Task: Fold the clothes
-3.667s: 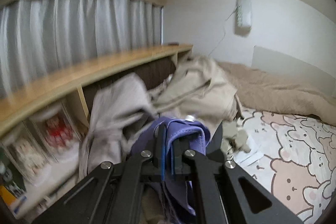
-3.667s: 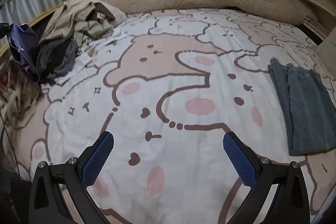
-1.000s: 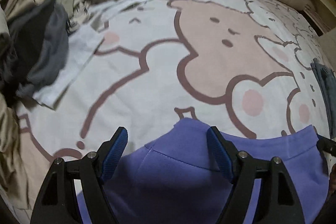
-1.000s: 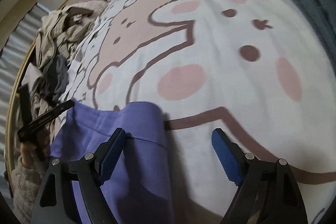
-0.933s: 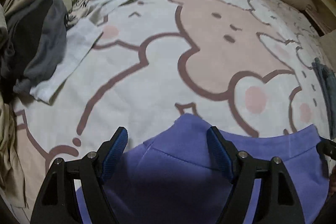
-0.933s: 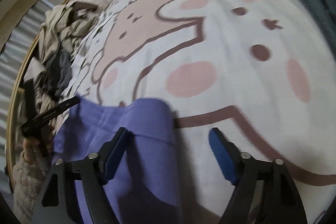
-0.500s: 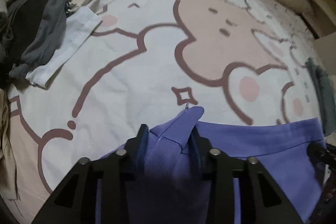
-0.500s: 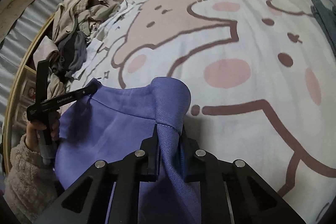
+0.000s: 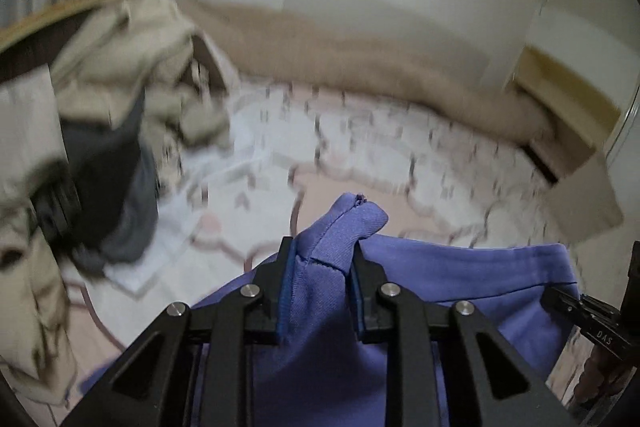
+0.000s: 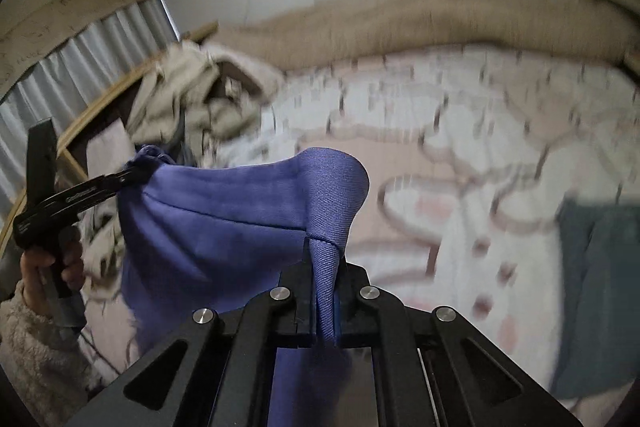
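Observation:
A purple garment (image 9: 440, 283) hangs stretched in the air between my two grippers, above the bed. My left gripper (image 9: 320, 267) is shut on one top corner of it. My right gripper (image 10: 325, 283) is shut on the other top corner of the purple garment (image 10: 224, 211). The left gripper also shows in the right wrist view (image 10: 132, 175), pinching the far corner. The right gripper's tip shows at the right edge of the left wrist view (image 9: 576, 301). Both views are motion-blurred.
A pile of beige and dark grey clothes (image 9: 120, 115) lies at the bed's left side by a wooden shelf (image 10: 100, 107). The bear-print sheet (image 9: 380, 155) covers the bed. A brown blanket (image 10: 420, 27) lies at the head. A folded grey-blue garment (image 10: 596, 287) lies at the right.
Both grippers have closed on the garment's top corners and lifted it off the sheet. The cameras have tilted up towards the wall.

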The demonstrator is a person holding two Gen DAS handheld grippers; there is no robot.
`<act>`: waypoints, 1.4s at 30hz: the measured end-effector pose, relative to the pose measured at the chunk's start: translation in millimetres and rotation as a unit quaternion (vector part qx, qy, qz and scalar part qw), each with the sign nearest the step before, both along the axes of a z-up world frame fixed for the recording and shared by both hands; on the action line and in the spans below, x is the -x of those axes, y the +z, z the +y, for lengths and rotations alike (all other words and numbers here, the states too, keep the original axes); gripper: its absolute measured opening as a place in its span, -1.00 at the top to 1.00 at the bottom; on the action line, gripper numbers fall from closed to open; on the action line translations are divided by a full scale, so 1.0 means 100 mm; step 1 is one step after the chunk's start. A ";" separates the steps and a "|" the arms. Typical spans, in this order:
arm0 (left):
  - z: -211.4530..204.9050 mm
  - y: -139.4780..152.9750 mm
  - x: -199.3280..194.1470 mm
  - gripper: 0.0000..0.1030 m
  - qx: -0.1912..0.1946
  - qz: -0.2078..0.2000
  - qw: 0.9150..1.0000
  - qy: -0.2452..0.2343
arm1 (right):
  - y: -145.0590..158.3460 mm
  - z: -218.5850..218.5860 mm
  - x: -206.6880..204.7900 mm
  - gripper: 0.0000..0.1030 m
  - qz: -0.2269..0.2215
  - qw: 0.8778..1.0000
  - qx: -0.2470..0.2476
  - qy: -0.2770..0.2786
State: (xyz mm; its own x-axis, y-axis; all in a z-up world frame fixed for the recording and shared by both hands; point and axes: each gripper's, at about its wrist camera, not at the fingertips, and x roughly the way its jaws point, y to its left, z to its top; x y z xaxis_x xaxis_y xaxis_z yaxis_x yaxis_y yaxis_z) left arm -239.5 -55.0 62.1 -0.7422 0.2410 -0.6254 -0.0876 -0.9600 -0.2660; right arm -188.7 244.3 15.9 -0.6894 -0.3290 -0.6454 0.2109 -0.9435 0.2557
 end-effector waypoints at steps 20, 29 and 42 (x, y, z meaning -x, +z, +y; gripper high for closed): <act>0.36 -0.21 -1.22 0.85 0.057 0.068 0.990 -0.110 | -0.36 0.00 -1.32 0.88 0.144 0.973 -0.180 0.023; 0.40 -1.50 -1.69 0.84 0.058 -0.072 0.990 -0.102 | -1.87 -0.37 -2.16 0.87 0.017 0.959 -0.263 0.104; 0.24 -1.85 -1.61 0.07 0.237 -0.053 0.958 -0.152 | -1.60 -0.42 -2.59 -0.62 0.014 0.975 -0.200 0.090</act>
